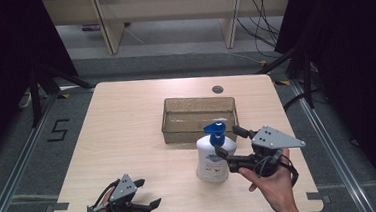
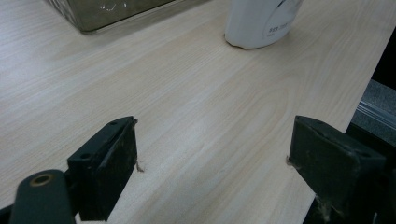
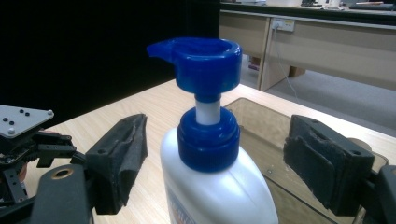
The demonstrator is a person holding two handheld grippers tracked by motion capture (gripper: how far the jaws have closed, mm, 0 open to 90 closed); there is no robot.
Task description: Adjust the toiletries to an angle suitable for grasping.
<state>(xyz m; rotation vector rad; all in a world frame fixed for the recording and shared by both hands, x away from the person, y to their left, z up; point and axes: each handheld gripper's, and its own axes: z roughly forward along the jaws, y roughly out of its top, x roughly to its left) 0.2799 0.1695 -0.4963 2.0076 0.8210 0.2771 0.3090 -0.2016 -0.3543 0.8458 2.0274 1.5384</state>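
A white pump bottle (image 1: 214, 160) with a blue pump head (image 3: 201, 63) stands upright on a pale wooden table (image 1: 128, 140), just in front of a clear plastic bin (image 1: 199, 116). The right gripper (image 1: 231, 144) reaches in from the bottle's right side, its jaws set wide to either side of the bottle's neck and shoulder; in the right gripper view the pads (image 3: 128, 154) stand clear of the plastic on both sides, so nothing is gripped yet. The left gripper (image 1: 149, 193) sits near the table's front edge, well apart from the bottle, its jaws likewise wide and holding nothing, with only bare wood between them in the left gripper view. The step in hand looks like the approach to a grasp on the bottle. The next move probably calls for closing the right jaws squarely on the neck or upper body, low enough not to press the pump, and firmly enough that the smooth, rounded plastic does not slip or tip toward the bin.
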